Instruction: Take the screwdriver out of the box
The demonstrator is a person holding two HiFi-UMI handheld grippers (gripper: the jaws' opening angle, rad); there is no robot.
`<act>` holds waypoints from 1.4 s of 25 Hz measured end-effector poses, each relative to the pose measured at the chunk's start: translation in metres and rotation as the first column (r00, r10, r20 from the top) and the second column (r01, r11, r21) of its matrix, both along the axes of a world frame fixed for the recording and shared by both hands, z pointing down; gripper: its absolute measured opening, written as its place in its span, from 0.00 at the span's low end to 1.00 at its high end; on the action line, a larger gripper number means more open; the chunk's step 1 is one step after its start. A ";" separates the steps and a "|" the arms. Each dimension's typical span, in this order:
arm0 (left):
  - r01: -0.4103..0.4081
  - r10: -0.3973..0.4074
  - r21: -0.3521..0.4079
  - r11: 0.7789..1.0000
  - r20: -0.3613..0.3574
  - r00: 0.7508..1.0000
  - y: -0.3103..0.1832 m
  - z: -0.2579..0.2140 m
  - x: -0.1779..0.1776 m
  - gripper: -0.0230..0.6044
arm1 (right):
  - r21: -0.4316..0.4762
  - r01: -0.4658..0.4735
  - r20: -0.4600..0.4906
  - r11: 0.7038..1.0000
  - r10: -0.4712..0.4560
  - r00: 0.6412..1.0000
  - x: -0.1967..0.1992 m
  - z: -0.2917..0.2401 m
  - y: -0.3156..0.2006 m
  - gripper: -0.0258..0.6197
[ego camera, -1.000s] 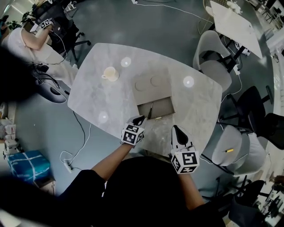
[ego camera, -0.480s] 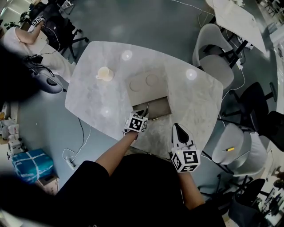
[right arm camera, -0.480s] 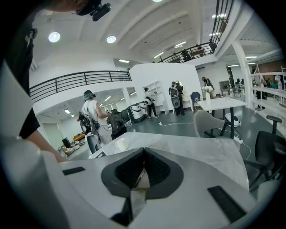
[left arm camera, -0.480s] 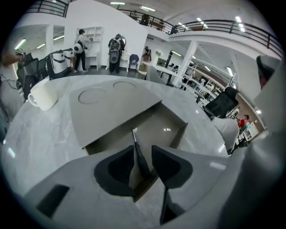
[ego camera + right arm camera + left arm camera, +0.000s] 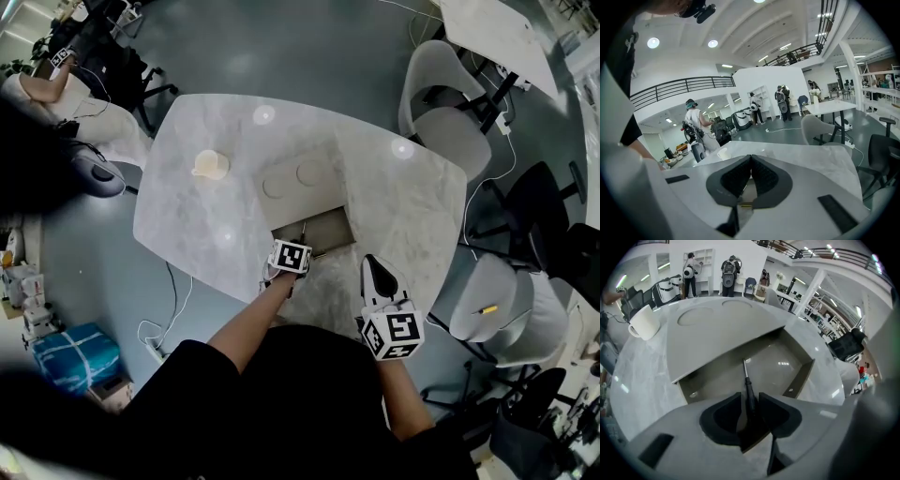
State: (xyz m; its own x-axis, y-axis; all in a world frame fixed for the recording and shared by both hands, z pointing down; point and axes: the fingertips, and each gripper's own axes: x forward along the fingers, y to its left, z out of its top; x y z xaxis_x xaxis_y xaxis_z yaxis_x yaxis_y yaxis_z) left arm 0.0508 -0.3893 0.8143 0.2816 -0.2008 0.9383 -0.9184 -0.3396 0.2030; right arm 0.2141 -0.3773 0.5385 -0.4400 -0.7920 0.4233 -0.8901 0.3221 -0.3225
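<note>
The left gripper [image 5: 750, 411] is being held steeply nose-down over the open box [image 5: 802, 376]. Its jaws are being opened and are standing wide, with the dark handle of the screwdriver [image 5: 749, 393] lying between them and neither pad being pressed on it. The screwdriver is lying flat on the box floor, with its handle just beneath the jaw tips. Its thin metal shaft is pointing straight away from the gripper, toward the lid [image 5: 717, 336] that is lying open beyond. The step in hand is judged to be the grasp itself. For it to be done well, the gap is best kept centred on the handle, and the tips lowered until the pads are straddling the thick handle rather than the shaft. Only then should the jaws be closed. The near wall of the box is sitting directly under the jaws and is likely to be struck if the descent is angled back, so a straight drop and a straight lift are being called for. The white mug [image 5: 644, 322] is standing well off to the gripper's left and is not judged to be in the way. The right gripper [image 5: 750, 159] is being held with its jaws pressed together on nothing, to the right of the left gripper over the table [image 5: 633, 380] edge and apart from the box.
</note>
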 end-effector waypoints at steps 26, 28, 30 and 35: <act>0.041 0.001 0.185 0.982 -0.225 0.974 0.037 -0.067 -0.022 0.15 | 0.049 -0.022 -0.046 0.999 0.025 0.999 -0.031 -0.024 0.073 0.06; 0.059 -0.001 0.217 0.975 -0.259 0.966 0.048 -0.088 -0.026 0.15 | 0.061 -0.038 -0.052 0.997 0.041 0.998 -0.038 -0.028 0.087 0.06; 0.082 -0.004 0.250 0.965 -0.299 0.954 0.061 -0.108 -0.030 0.15 | 0.070 -0.054 -0.059 0.996 0.058 0.997 -0.043 -0.031 0.100 0.06; 0.132 0.005 0.344 0.930 -0.369 0.929 0.100 -0.166 -0.052 0.15 | 0.106 -0.067 -0.081 0.992 0.076 0.994 -0.062 -0.050 0.139 0.06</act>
